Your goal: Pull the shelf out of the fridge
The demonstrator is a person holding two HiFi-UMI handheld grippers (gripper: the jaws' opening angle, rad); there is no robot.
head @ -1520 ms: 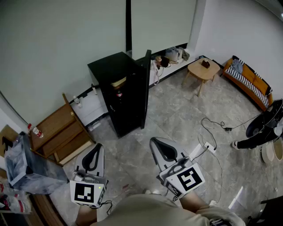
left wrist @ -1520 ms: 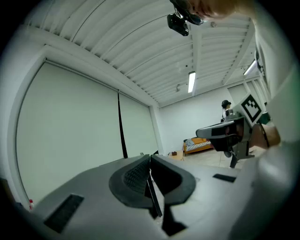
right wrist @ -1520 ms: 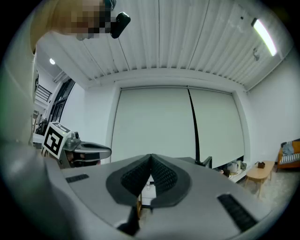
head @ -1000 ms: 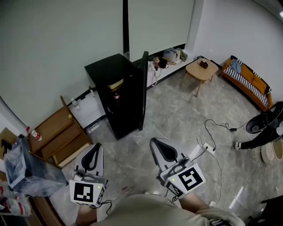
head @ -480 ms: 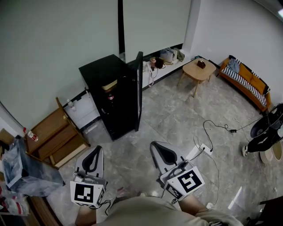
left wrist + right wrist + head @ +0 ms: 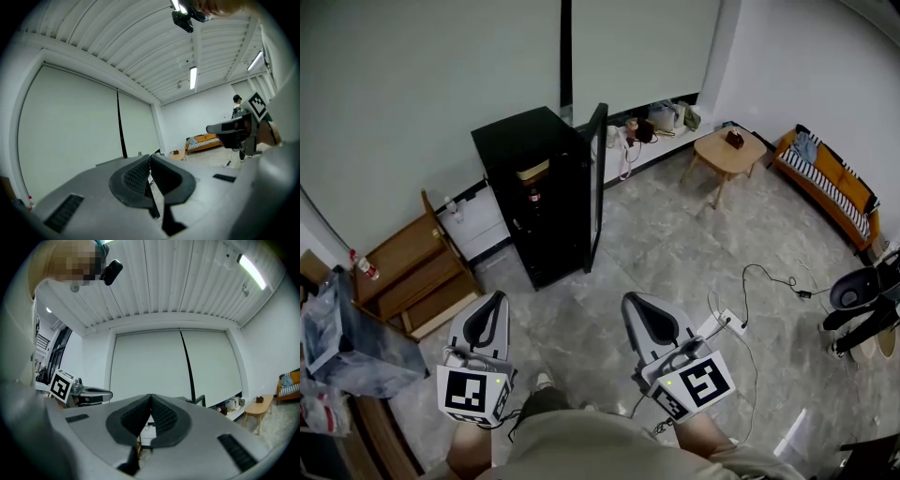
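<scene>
Closest in, the left gripper (image 6: 492, 302) and the right gripper (image 6: 633, 305) are held side by side at the bottom of the head view, both pointing level – each has its jaws pressed together with nothing between them, as each gripper's own view shows. Just right of the right gripper a white power strip (image 6: 719, 325) lies on the grey tiled floor (image 6: 656, 244). Well ahead of both stands the black fridge (image 6: 520, 150), its door (image 6: 595, 187) swung open toward the right. The shelf inside is too small to pick out; only a tan slab (image 6: 532, 172) shows near the top of the opening. A low wooden rack (image 6: 412, 272) leans left of the fridge – farther right are a round wooden table (image 6: 729, 150) and a striped sofa (image 6: 830, 183).
</scene>
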